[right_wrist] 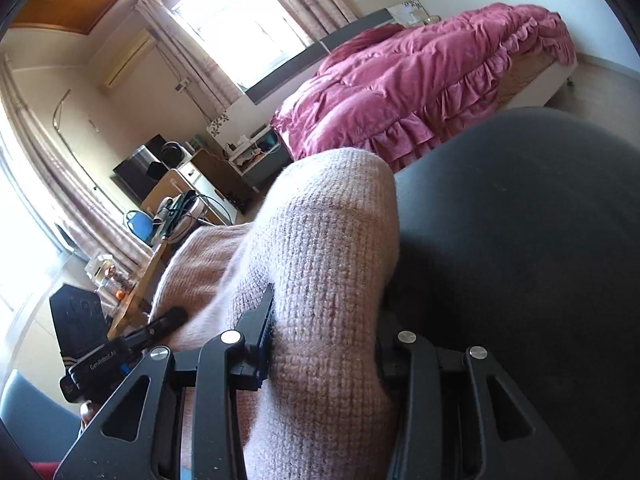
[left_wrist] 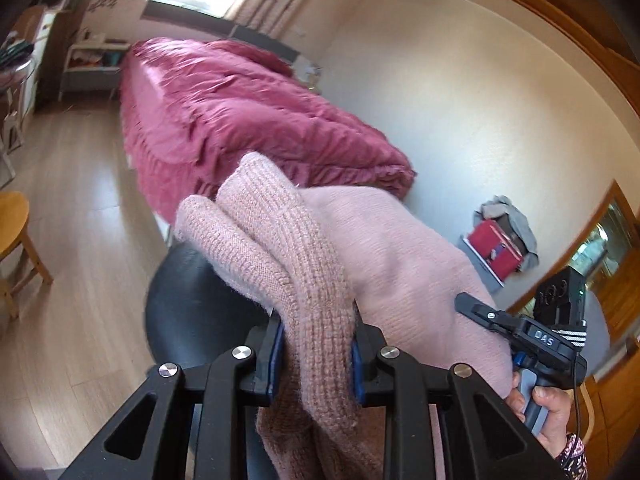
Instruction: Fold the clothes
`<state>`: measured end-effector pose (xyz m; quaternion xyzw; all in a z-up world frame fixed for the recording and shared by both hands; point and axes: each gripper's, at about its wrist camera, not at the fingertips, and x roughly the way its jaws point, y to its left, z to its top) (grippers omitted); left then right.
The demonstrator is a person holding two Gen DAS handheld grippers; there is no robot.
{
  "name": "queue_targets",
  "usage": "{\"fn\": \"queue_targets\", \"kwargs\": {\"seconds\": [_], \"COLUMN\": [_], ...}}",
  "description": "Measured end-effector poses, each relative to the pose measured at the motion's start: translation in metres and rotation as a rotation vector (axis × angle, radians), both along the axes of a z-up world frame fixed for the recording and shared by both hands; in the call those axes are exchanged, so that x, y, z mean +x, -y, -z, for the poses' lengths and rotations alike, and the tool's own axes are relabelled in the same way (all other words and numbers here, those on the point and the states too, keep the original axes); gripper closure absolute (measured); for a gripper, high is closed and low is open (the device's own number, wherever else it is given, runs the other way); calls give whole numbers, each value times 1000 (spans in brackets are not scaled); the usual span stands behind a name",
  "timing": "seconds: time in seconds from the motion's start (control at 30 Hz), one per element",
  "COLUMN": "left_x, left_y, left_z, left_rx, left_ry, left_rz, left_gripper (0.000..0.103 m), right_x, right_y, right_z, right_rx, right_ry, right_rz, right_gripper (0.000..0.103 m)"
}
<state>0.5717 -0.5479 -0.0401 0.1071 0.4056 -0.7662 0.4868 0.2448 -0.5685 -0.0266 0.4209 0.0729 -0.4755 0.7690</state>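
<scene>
Gripping the pink knit sweater (left_wrist: 320, 264) with both grippers, we judge it soft, light and floppy, best held at ribbed edges: left gripper (left_wrist: 316, 360) pinches a ribbed fold, right gripper (right_wrist: 324, 360) probably clamps a thicker bunch, all raised above the dark round seat (right_wrist: 520, 240).

Your pink knit sweater (left_wrist: 304, 264), ribbed and fuzzy, bunched in thick folds, lifted above the dark round table (right_wrist: 520, 240)
</scene>
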Motion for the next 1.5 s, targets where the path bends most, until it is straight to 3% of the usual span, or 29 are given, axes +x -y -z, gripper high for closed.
{"fn": "queue_targets", "kwargs": {"seconds": [0.1,0.2,0.33,0.4,0.53,0.57,0.63,0.73,0.8,0.83,0.9,0.93,1.03,1.13,1.2,1.27,1.37,1.5], "left_x": [7,5,11,14,-25,-35,-57,-100,-107,-101,-85,-81,-73,-70,-66,-66,-62,-48], "left_y": [6,-1,-6,-19,-50,-58,-74,-75,-65,-63,-63,-62,-65,-73,-89,-107,-121,-115], "left_z": [20,21,11,-2,-26,-32,-43,-23,-1,6,14,15,20,19,18,17,18,21], "left_rx": [9,-43,4,-29,-157,-190,-256,-241,-191,-192,-216,-223,-254,-302,-347,-399,-448,-400], "left_ry": [11,36,16,32,100,118,153,350,496,509,485,480,446,388,342,348,387,302], "left_rz": [-4,5,-36,-89,11,41,100,195,176,171,177,186,189,172,172,173,146,125], "left_gripper": [72,67,67,67,69,69,69,71,74,77,77,77,77,78,72,71,71,71], "right_x": [5,1,-4,-7,-8,-5,5,21,31,36,38,38,20,-5,-23,-36,-18,15], "right_y": [11,17,12,-6,-60,-72,-84,-89,-87,-84,-81,-81,-78,-80,-86,-94,-99,-85], "right_z": [17,26,25,11,-28,-35,-40,-32,-22,-16,-4,2,16,17,12,-2,-17,5], "right_rx": [10,37,65,18,-158,-184,-181,-137,-108,-79,-34,-18,23,28,11,-43,-113,-23], "right_ry": [-45,-21,-5,-26,-105,-134,-211,-299,-339,-355,-406,-433,-405,-243,-124,-86,-166,-331], "right_rz": [-8,10,42,77,145,149,144,113,77,49,32,32,28,40,73,125,73,28], "right_gripper": [63,54,39,39,39,42,72,82,82,82,82,89,96,96,95,93,92,92]}}
